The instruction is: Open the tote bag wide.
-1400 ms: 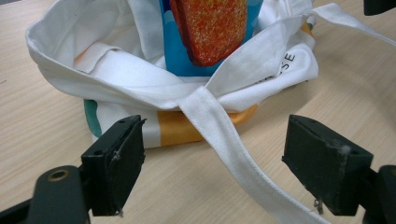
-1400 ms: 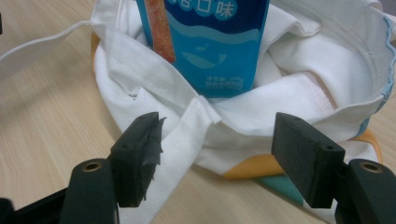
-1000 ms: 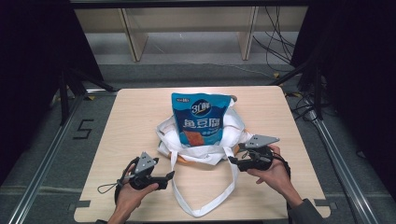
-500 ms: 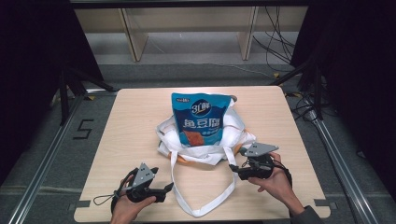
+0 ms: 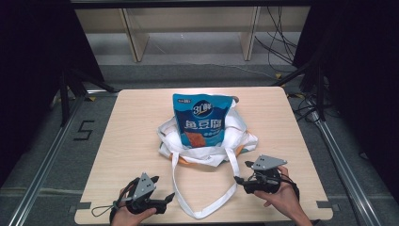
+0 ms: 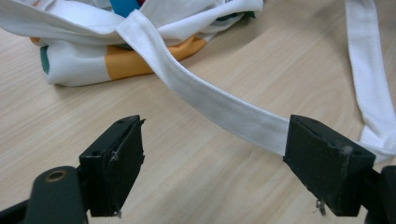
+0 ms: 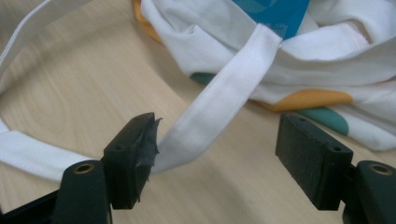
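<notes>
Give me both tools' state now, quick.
Left tool: open, holding nothing; white bag strap lies loose between its jaws.
Right tool: open, holding nothing; strap beside one jaw.

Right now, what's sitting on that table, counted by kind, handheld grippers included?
Cloth tote bag: 1
Blue snack pouch: 1
Handheld grippers: 2, the left gripper and the right gripper, both with jaws apart
Total: 4

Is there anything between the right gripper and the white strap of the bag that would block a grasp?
Nothing visible does. In the right gripper view the open jaws of the right gripper face the strap directly, over bare table. The strap runs beside one jaw, apparently unpinched.
</notes>
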A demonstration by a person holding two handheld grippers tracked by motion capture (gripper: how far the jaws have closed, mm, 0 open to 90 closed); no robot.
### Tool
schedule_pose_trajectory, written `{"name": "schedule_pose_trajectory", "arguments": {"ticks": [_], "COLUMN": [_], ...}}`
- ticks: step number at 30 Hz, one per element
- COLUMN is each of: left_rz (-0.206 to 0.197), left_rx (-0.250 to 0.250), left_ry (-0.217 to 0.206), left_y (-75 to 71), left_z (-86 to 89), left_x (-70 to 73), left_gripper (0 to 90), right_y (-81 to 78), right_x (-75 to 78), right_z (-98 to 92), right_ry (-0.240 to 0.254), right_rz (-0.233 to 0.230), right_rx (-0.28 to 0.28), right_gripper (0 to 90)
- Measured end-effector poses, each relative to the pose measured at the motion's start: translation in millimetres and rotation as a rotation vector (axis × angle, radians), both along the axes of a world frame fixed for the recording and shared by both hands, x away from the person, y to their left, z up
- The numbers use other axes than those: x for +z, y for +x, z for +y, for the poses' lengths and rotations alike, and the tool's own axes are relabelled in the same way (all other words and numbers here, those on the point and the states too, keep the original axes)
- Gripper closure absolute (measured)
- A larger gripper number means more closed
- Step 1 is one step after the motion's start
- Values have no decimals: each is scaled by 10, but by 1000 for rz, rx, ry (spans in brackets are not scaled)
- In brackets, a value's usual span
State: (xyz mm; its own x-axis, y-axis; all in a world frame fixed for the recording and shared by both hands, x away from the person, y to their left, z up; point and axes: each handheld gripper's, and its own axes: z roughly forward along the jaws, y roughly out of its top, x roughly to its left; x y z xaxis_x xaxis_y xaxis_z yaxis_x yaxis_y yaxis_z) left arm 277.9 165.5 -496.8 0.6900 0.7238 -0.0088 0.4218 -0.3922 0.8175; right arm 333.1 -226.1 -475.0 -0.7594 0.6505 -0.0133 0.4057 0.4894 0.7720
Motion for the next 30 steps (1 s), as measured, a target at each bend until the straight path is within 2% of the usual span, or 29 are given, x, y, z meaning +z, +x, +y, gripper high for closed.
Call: {"name": "schedule_pose_trajectory", "arguments": {"ticks": [1,2,3,6,7,8,9,11,13,14,15,16,18,19,20,23,26,27,30], "left_rz": [1,2,1,2,2,-3,9,5,11,2,-1,17,23,23,4,5,6,23,21], "left_rx": [1,-4,-12,-22,-33,-26,-23,-22,-26,-30,-37,-14,-23,-23,-33,-35,-34,-15,-15], "left_ry": [-12,-2,17,6,28,9,6,0,8,22,38,32,32,32,40,56,55,35,37], "left_y": [-17,-32,-50,-89,-97,-111,-122,-143,-145,-139,-130,-143,-134,-134,-115,-110,-108,-120,-118], "left_z": [-15,-17,-16,-38,-31,-50,-52,-63,-57,-44,-31,-37,-35,-35,-30,-16,-13,-24,-19], "left_x": [-10,-14,-9,-16,-11,-21,-26,-46,-42,-39,-36,-44,-50,-50,-53,-49,-46,-55,-53], "left_gripper": [189,188,186,186,186,186,179,179,179,179,180,179,179,179,179,179,179,180,180], "right_y": [-20,-52,-88,-153,-192,-218,-263,-310,-326,-360,-370,-381,-392,-394,-398,-394,-397,-399,-401], "right_x": [-16,-26,-41,-72,-90,-103,-129,-149,-158,-174,-179,-187,-194,-197,-202,-212,-214,-209,-208], "right_z": [-10,-26,-39,-66,-82,-92,-111,-128,-133,-146,-147,-147,-153,-151,-146,-139,-136,-142,-143], "right_ry": [4,5,12,6,6,3,-1,-3,-8,-19,-21,-21,-25,-24,-24,-31,-31,-32,-31], "right_rz": [-11,-19,-17,-9,4,11,19,25,32,31,37,46,43,42,53,46,54,45,53], "right_rx": [5,-1,-7,-2,2,4,10,12,23,20,21,22,28,30,34,45,41,39,33], "right_gripper": [302,302,302,302,301,298,299,299,299,298,298,298,298,298,298,296,296,295,296]}}
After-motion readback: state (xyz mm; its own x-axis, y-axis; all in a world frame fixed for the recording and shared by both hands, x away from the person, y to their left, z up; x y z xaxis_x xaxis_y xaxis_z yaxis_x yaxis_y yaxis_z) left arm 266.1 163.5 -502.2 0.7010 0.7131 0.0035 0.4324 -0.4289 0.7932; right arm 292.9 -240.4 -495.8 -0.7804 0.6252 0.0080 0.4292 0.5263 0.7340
